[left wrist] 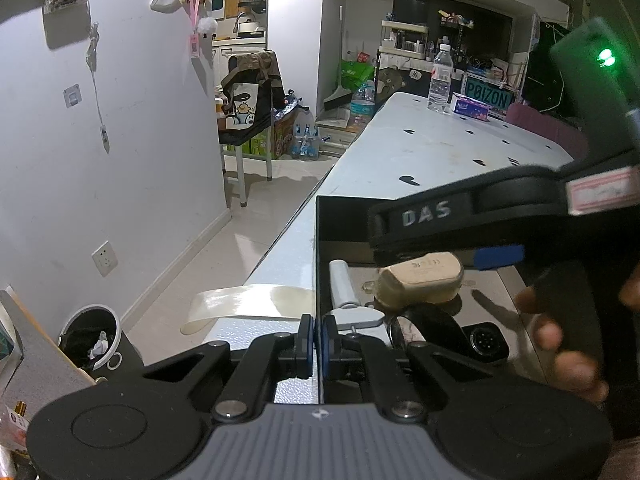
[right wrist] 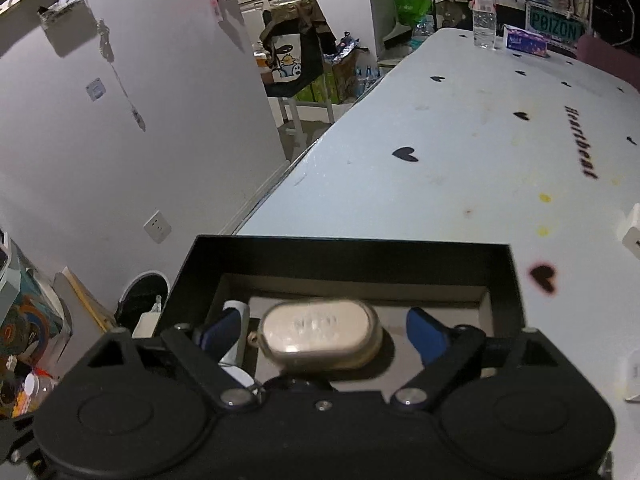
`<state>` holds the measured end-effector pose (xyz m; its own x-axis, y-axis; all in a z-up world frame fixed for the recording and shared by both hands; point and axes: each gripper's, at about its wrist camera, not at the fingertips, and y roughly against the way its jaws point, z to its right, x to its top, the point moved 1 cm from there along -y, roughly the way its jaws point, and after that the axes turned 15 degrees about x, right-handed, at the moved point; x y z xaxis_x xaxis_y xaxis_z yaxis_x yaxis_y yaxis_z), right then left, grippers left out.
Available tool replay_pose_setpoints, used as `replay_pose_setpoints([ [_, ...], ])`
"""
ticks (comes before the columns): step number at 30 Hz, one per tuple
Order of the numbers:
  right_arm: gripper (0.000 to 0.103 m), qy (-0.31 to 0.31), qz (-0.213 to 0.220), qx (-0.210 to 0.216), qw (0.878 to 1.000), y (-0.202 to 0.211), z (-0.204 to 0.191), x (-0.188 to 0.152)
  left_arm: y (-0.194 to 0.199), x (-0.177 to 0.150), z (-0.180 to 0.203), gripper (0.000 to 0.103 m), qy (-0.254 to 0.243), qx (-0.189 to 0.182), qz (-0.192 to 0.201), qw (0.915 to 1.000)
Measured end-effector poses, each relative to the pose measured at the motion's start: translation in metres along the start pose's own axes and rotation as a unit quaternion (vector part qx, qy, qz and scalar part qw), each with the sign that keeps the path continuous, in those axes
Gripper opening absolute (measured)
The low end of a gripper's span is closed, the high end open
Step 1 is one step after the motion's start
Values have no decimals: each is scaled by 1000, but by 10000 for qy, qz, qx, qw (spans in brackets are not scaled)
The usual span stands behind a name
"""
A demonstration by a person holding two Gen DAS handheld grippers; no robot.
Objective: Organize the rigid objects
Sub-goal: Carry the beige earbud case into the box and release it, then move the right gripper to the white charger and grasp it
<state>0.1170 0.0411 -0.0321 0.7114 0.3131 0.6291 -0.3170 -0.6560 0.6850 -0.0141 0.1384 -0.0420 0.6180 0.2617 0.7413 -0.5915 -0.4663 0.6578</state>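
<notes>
A black open box (right wrist: 352, 250) stands at the near left corner of the white table. My left gripper (left wrist: 318, 342) is shut on the box's left wall, one blue pad on each side of it. Inside the box lies a beige oval case (right wrist: 320, 338), which the left wrist view also shows as the beige case (left wrist: 420, 280). My right gripper (right wrist: 324, 332) reaches into the box, open, its blue pads (right wrist: 426, 334) standing clear of the case on both sides. A white cylinder (left wrist: 344, 284) and a black part with a round socket (left wrist: 484, 340) also lie in the box.
The white table (right wrist: 460, 168) with black heart prints stretches away. A water bottle (left wrist: 440, 80) and a tissue box (left wrist: 472, 106) stand at its far end. A white plug (right wrist: 632, 236) lies at the right. A bin (left wrist: 90, 340) sits on the floor.
</notes>
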Motion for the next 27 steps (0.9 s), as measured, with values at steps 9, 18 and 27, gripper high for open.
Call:
replay_pose_setpoints([
  [9, 90, 119, -3, -43, 9999, 42, 3, -7, 0, 0, 0, 4, 14, -11, -6, 10000],
  [18, 91, 124, 250, -6, 9996, 79, 9, -17, 0, 0, 1, 4, 13, -7, -5, 10000],
  [27, 92, 63, 423, -45, 9991, 102, 22, -32, 0, 0, 1, 3, 4, 1, -2, 10000],
])
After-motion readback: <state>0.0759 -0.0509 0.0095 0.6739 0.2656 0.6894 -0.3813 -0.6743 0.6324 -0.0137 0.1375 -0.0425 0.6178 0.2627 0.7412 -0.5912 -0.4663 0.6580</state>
